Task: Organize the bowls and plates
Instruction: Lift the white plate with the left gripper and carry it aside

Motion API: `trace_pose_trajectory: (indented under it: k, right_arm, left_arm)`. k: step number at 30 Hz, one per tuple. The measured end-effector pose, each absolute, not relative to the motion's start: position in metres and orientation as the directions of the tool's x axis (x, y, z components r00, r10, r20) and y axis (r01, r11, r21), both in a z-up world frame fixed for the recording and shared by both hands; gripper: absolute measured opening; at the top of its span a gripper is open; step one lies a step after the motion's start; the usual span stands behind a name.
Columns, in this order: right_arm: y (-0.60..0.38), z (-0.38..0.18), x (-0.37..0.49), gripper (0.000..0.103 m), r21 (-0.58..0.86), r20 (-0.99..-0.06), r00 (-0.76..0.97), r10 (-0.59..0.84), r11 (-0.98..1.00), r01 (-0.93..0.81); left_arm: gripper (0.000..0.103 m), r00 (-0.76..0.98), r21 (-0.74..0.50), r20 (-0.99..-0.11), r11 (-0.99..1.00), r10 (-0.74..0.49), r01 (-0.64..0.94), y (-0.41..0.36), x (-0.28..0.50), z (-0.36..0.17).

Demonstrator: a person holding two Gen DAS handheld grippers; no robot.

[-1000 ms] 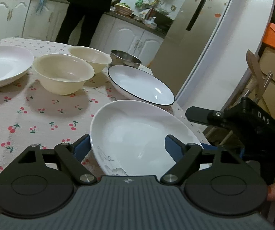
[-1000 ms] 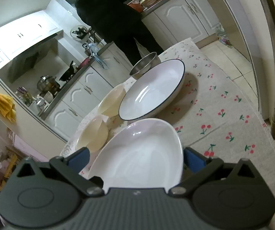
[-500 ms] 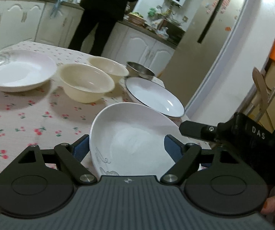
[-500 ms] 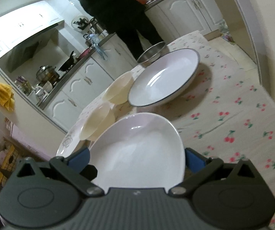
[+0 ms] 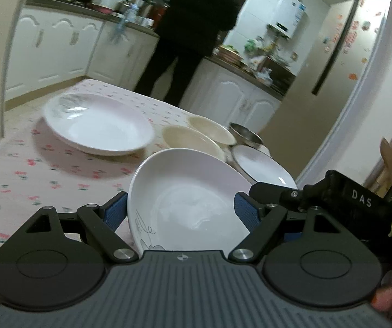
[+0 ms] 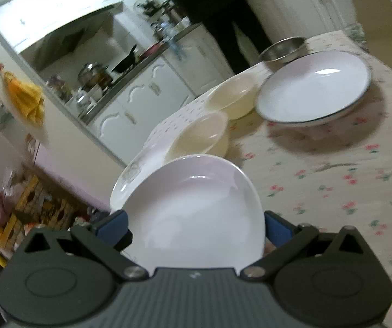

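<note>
The deep white ceramic plate (image 5: 187,205) sits tilted between both tools: left tool (image 5: 181,213) and right tool (image 6: 196,225) each spread wide around its rim, above the desk (image 6: 332,169).

Table (image 5: 59,180) is wearing a pale cloth printed with small red cherries. Landmark: dark-rimmed white plate (image 6: 313,93), sitting flat on the cloth. Steel bowl (image 6: 283,50) is sitting just behind it, touching or nearly so. Two cream bowls (image 6: 234,97) (image 6: 198,136) are standing in a row to its left. Large white plate (image 5: 97,123) with a grey motif is lying farthest from it, beyond the bowls.
</note>
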State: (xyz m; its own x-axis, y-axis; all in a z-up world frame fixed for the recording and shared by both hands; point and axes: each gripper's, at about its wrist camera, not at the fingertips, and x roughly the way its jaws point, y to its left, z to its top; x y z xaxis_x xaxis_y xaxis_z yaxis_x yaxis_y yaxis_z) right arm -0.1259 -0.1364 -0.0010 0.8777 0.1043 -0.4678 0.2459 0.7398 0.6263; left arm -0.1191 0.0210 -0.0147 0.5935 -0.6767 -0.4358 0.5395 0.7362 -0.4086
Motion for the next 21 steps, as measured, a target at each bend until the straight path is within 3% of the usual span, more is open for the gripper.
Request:
trace_pose_trajectory:
  k: [21]
  right_arm:
    - [-0.063, -0.003, -0.054, 0.103, 0.582, -0.51, 0.824, 0.247, 0.805, 0.118]
  left_arm:
    - [0.101, 0.688, -0.431, -0.472, 0.825, -0.551, 0.365, 0.082, -0.093, -0.028]
